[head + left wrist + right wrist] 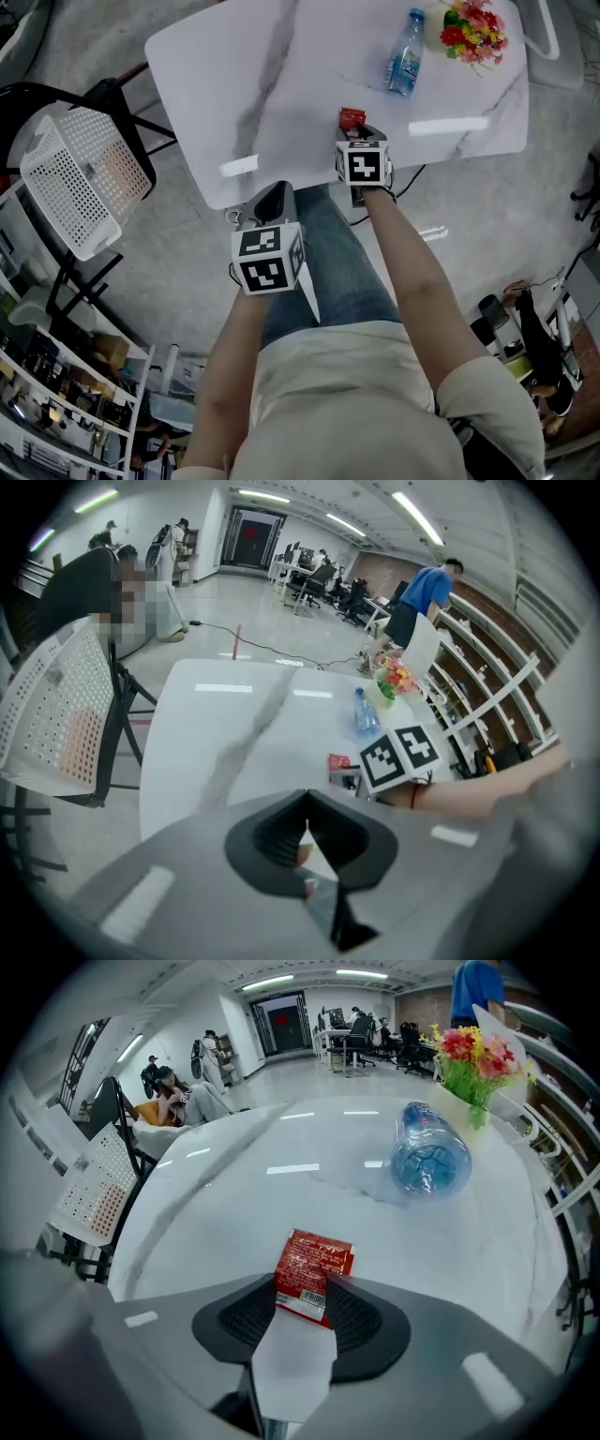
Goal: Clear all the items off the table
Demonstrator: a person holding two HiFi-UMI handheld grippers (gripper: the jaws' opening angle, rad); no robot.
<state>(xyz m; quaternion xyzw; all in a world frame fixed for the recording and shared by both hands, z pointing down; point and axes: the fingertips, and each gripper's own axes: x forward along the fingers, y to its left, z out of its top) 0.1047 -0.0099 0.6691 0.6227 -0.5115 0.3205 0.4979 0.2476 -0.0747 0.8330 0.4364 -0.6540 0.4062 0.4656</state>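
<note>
A small red snack packet (314,1274) lies flat on the white marble-look table (281,84) near its front edge. My right gripper (305,1312) points steeply down over it and stands open, its jaws astride the packet's near end. In the head view the packet (352,116) peeks out just beyond that gripper (358,131). A clear water bottle with a blue label (405,54) lies on its side farther back. My left gripper (272,199) hangs off the table's front edge above the person's lap, with its jaw tips together (306,803) and nothing held.
A bunch of red and yellow flowers (473,31) stands at the table's far right corner, beside the bottle (429,1155). To the left of the table, a white perforated basket (80,178) rests on a black chair. Shelves with clutter line the lower left.
</note>
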